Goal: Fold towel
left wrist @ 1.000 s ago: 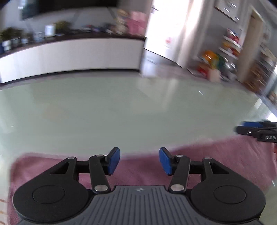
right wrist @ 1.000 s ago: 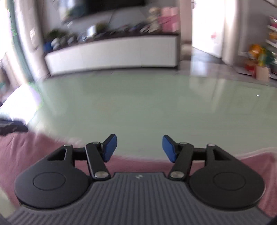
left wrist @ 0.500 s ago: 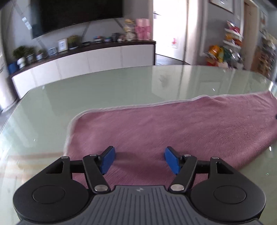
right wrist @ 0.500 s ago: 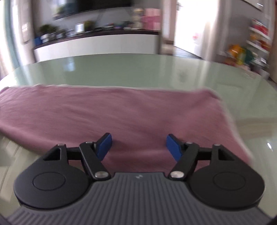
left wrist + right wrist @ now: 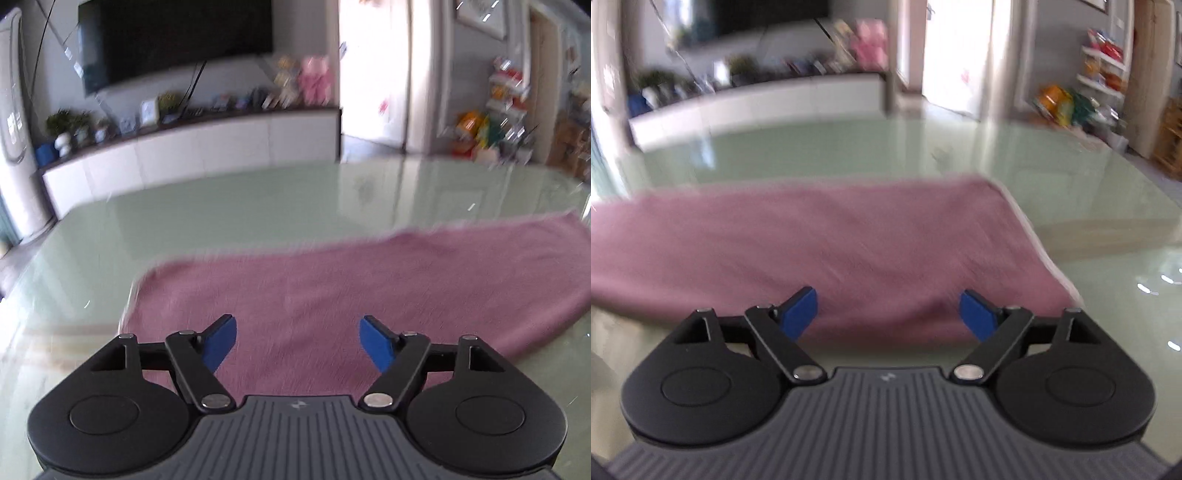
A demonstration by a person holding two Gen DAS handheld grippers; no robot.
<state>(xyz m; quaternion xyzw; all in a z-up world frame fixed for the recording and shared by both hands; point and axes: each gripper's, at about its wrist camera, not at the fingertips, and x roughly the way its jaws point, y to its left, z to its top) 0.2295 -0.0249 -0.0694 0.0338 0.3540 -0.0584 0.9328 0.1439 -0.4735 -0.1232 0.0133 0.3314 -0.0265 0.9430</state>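
The table (image 5: 258, 206) carries the towel (image 5: 332, 288), a long pink band lying flat across its near half, apparently folded once lengthwise; further folds appear to remain. The left gripper (image 5: 298, 341) hovers over the towel's left end, angled downward, jaws opening with nothing between them. The right gripper (image 5: 887, 314) hangs likewise at the near edge of the right end, jaws opening, empty.

Place: a home living room.
Table (image 5: 258, 206): pale green glass, under the tongs.
Ahead: wall-mounted television (image 5: 173, 40), long white sideboard (image 5: 192, 151) with potted plants (image 5: 64, 127).
Ahead right: cluttered shelves (image 5: 1104, 74).
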